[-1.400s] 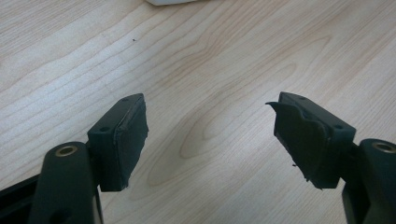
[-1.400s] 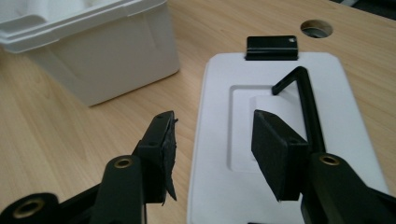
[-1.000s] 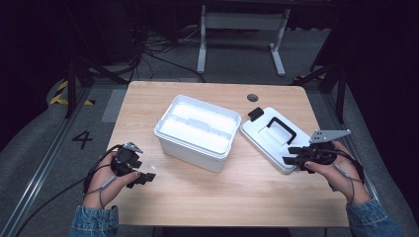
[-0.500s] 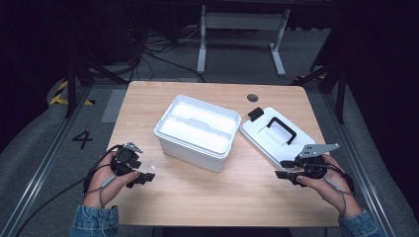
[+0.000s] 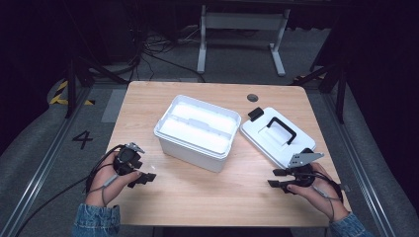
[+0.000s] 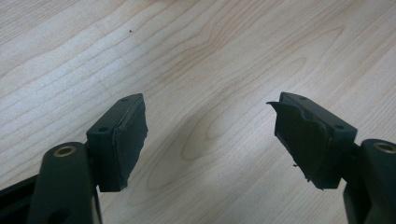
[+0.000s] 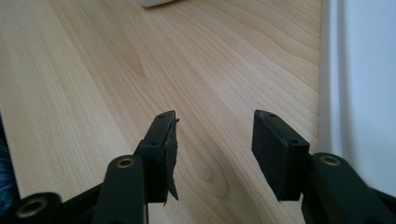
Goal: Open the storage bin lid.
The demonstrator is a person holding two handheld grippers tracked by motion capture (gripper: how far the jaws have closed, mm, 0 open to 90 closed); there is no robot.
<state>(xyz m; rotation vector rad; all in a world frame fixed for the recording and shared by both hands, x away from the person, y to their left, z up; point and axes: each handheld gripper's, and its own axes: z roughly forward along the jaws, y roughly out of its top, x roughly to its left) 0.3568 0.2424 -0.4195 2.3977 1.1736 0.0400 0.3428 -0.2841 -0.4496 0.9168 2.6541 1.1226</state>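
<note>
Wooden bench [image 5: 197,197]: both hand-held grippers, left [image 5: 141,178] and right [image 5: 277,178], gape empty; right, beside the lid [image 5: 276,136], probably grasps it next.

Light wooden bench [image 5: 197,197] with an open white bin [image 5: 196,132] and its black-handled lid [image 5: 276,136] beside it.

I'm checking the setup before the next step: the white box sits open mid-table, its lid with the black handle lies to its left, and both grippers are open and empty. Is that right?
One thing is off: the lid with the black handle lies to the right of the white box, near the right gripper, as the high view shows. The left gripper and the right one are indeed open and empty.
</note>
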